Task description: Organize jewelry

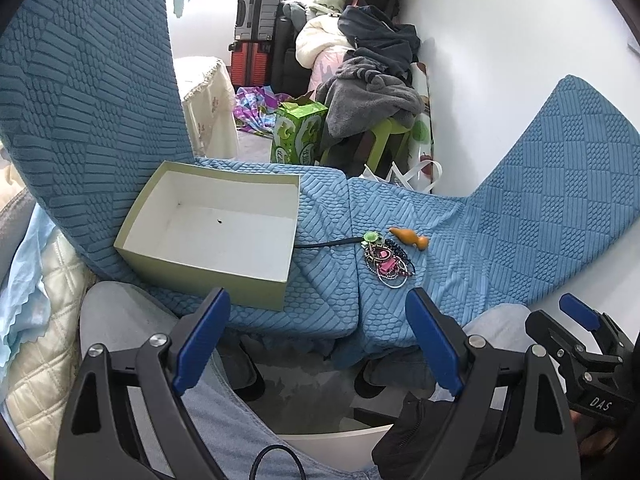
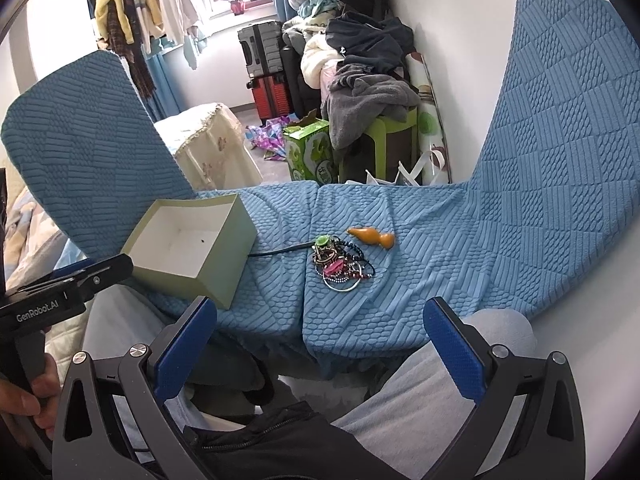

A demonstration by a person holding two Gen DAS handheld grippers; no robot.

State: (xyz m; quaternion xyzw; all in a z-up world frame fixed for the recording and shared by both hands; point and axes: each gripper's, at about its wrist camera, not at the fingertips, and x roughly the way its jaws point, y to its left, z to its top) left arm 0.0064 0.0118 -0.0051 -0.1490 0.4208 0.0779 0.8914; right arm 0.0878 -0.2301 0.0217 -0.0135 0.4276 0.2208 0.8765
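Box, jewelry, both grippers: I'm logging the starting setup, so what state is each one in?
Box: open, lidless, nothing stored inside.
Jewelry pile: tangled heap on the blue cover, outside the box.
Orange gourd: lying on its side beside the pile.
Left gripper: open, holding nothing.
Right gripper: open, holding nothing.

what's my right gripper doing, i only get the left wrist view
Observer: The right gripper is open, with nothing between its fingers.
Operator: is a hand on the left gripper
Observer: Yes, a hand grips its handle.
Operator: what does the left chair back hide
Observer: A yellow jacket hanging among other clothes.
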